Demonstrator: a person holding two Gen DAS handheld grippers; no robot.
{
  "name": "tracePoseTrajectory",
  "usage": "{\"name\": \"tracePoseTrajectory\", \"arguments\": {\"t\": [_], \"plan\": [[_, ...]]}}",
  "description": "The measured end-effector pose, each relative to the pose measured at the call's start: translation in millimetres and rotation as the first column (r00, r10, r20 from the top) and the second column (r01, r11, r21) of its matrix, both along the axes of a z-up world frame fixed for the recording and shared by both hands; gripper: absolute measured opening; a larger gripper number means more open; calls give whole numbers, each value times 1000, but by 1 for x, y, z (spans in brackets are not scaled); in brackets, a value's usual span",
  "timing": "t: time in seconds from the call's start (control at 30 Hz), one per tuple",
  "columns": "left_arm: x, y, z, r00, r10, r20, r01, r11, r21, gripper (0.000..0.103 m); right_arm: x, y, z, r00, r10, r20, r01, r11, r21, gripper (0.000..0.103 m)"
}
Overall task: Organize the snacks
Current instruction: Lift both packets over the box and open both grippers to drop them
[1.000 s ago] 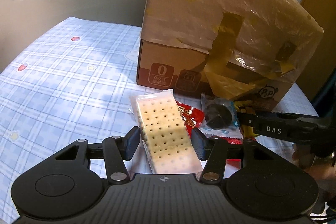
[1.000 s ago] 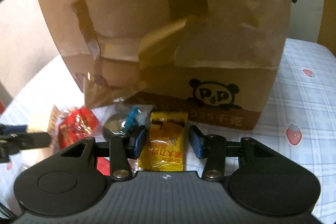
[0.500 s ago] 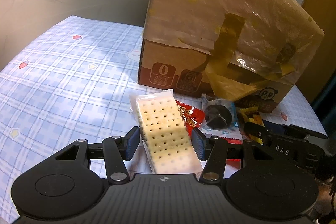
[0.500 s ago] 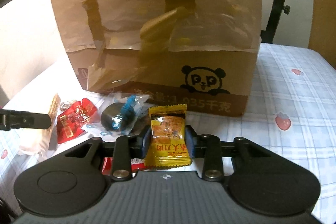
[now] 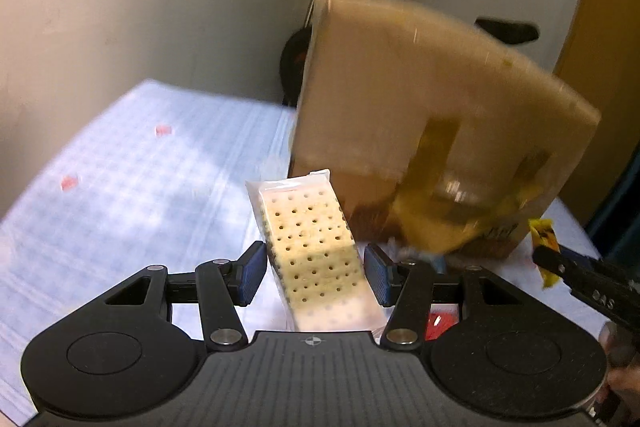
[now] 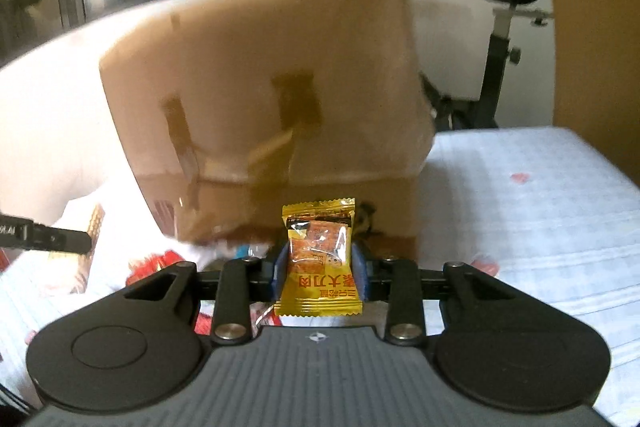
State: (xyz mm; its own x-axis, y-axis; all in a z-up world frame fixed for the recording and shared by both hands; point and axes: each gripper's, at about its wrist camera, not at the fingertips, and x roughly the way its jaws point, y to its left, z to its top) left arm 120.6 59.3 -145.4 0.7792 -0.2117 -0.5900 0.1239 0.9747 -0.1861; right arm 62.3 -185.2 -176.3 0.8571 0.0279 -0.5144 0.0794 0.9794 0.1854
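Note:
My left gripper (image 5: 316, 273) is shut on a clear pack of pale crackers (image 5: 310, 243) and holds it lifted, tilted up towards the tall cardboard box (image 5: 420, 131). My right gripper (image 6: 318, 267) is shut on a small yellow snack packet (image 6: 320, 261) and holds it raised in front of the same box (image 6: 272, 107). The right gripper and its yellow packet (image 5: 544, 239) show at the right edge of the left wrist view. The left gripper's finger (image 6: 52, 239) shows at the left of the right wrist view. Red snack packets (image 6: 148, 263) lie at the box's foot.
The blue checked tablecloth (image 5: 120, 195) covers the table. A wall stands behind on the left. An exercise bike (image 6: 504, 39) stands behind the box on the right. More wrapped snacks lie blurred near the box's base (image 5: 416, 251).
Both grippers have lifted with their packets and both views have tilted upward. The right gripper closed on the yellow packet; the crackers have left the table.

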Motion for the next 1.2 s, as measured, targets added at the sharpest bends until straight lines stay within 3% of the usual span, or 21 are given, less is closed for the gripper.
{"name": "tracePoseTrajectory", "arguments": {"t": [0.23,0.43,0.6,0.77,0.9,1.07,1.17,1.2], "plan": [[3,-3,70,982,-77,172,78,997,6,56,-17,-14,64,986,-25,167,27,1000,-10,35],[27,-30,118,947,-166,276,161,986,44,56,12,-14,125,952,24,304,-25,1000,0,35],[71,-60,136,937,-223,269,218,975,48,56,67,-17,147,971,53,232,-40,997,-58,35],[117,-82,120,953,-234,193,231,972,40,56,114,-19,135,995,-5,102,22,986,-163,35],[141,-90,101,964,-233,128,229,972,45,49,124,-22,123,997,-63,45,69,983,-172,35],[148,-94,96,963,-242,117,237,970,56,49,127,-29,113,995,-101,10,101,982,-156,35],[145,-96,98,960,-252,122,244,967,75,53,128,-29,115,995,-99,3,98,982,-162,37],[143,-95,99,959,-253,126,245,967,76,59,128,-29,116,995,-104,2,103,982,-161,37]]}}
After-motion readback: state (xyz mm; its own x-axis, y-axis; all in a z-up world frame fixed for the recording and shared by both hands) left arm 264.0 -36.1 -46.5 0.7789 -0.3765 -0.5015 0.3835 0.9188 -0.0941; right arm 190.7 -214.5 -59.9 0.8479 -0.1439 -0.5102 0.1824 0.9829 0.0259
